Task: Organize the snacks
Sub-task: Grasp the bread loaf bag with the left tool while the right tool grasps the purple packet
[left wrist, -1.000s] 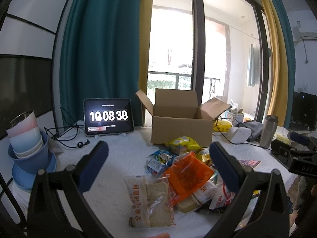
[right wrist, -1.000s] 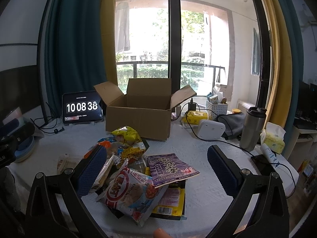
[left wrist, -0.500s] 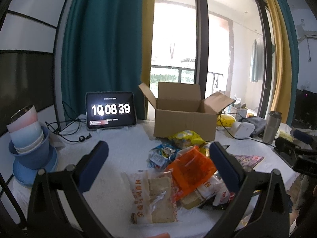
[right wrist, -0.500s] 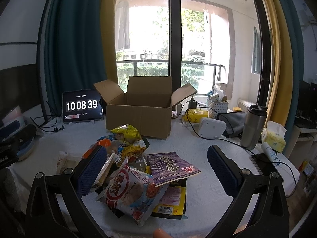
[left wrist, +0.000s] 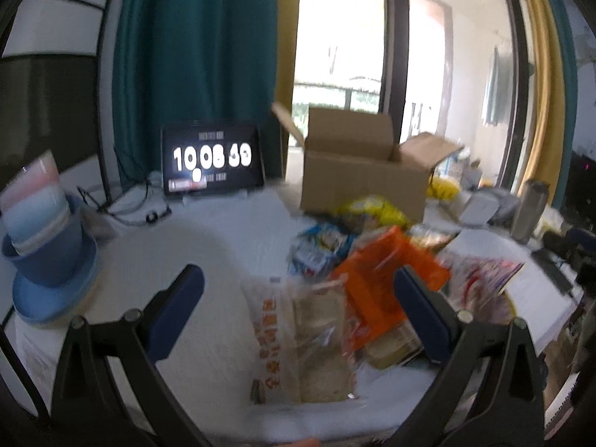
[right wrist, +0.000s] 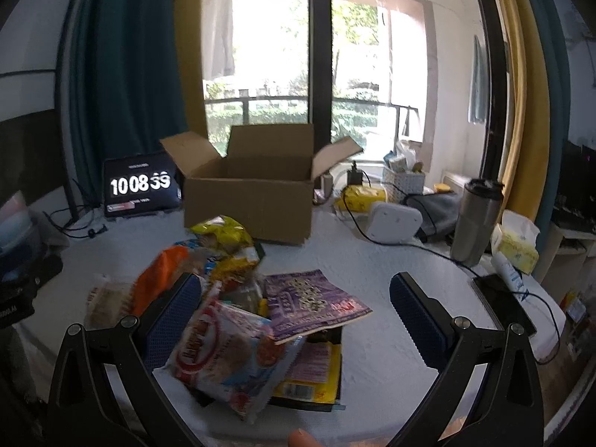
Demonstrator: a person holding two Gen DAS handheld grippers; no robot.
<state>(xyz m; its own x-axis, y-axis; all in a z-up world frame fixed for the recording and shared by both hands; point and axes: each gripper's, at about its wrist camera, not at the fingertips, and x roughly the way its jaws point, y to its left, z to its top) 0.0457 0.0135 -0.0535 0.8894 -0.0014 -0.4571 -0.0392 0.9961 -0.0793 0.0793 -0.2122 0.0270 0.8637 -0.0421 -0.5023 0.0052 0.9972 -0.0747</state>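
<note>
A pile of snack packets lies on the white table in front of an open cardboard box (left wrist: 363,175) (right wrist: 249,201). In the left wrist view my left gripper (left wrist: 298,305) is open above a clear bread packet (left wrist: 305,339), with an orange packet (left wrist: 383,283) to its right. In the right wrist view my right gripper (right wrist: 294,309) is open over a red-and-white packet (right wrist: 227,350) and a purple packet (right wrist: 313,301). A yellow packet (right wrist: 223,234) lies nearer the box. Neither gripper holds anything.
A tablet clock (left wrist: 212,160) stands at the back left. Stacked blue bowls (left wrist: 44,246) sit at the left edge. A steel tumbler (right wrist: 476,219), white charger (right wrist: 395,223), cables, tissue pack (right wrist: 517,246) and phone (right wrist: 503,298) lie on the right.
Both grippers have moved down and closer to the snack pile, so the packets look larger. The left view is blurred from motion. Both stay open.
</note>
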